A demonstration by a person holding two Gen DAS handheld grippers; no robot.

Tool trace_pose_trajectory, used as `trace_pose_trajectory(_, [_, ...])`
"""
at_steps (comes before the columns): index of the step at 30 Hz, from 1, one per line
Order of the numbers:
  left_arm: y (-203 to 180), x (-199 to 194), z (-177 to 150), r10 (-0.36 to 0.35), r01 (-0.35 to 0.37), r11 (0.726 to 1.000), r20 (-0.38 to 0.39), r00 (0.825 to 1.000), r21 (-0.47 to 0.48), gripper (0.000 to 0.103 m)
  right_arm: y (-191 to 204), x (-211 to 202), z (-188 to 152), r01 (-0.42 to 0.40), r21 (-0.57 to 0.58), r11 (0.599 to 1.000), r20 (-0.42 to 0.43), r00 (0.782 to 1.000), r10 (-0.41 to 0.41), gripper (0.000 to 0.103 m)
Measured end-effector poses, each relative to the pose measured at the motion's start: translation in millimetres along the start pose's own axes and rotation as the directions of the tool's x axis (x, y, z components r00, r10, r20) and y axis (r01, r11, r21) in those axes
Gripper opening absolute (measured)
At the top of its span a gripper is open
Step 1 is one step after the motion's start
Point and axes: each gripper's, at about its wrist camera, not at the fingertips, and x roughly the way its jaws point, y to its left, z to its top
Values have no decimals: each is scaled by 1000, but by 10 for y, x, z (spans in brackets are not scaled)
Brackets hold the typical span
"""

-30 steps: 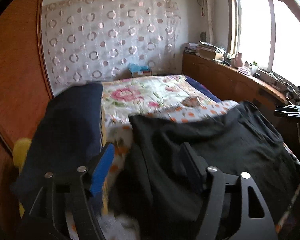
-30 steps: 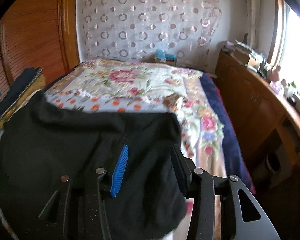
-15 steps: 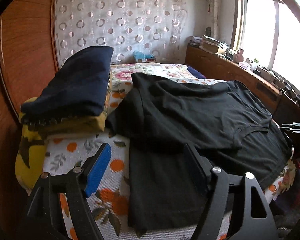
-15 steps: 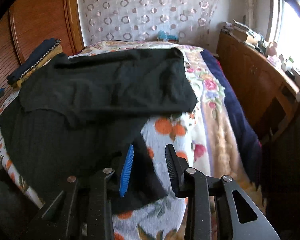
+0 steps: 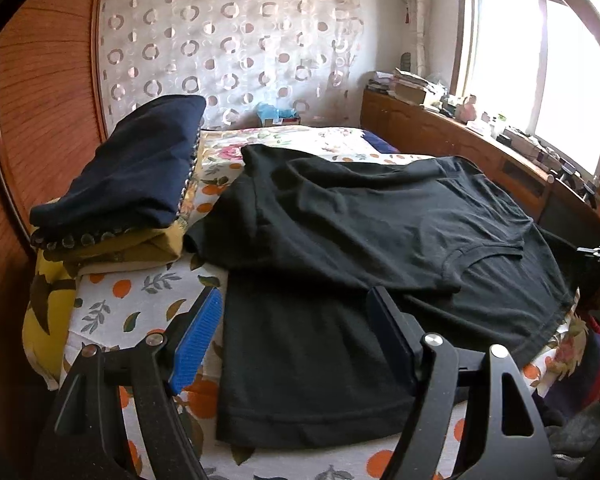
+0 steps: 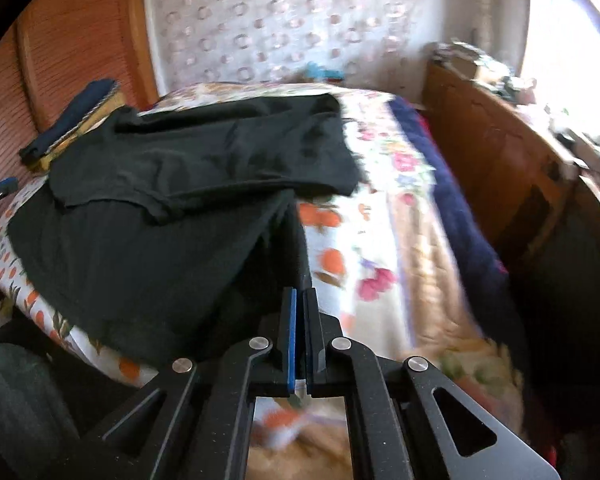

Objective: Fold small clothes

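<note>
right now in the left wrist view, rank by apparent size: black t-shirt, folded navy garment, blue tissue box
1. black t-shirt, largest
2. folded navy garment
3. blue tissue box, smallest, though it sits farthest from the camera, so its look is unsure

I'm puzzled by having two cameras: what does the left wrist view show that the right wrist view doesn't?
Left wrist only: the left tongs open over the black T-shirt. Right wrist only: the right tongs shut on the shirt's edge. Both: the shirt, the folded navy pile, the floral bedspread.
</note>
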Motion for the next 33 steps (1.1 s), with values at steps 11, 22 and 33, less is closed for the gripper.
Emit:
trace_pose_trajectory(11, [13,-55,35,15,-15,1000,12,1000,-5,76,-11,-59,7,72,24,997,-19,997,-72,3])
trace_pose_trajectory(22, [73,135,113,43,-43,999,-18,999,-18,76,208,103,-4,35,65,997,69,997,-40,29])
trace_pose_trajectory(33, [116,387,219,27,-29,999,-80,996,-27,76,226,672,234,-119,131,984,32,993,116,43])
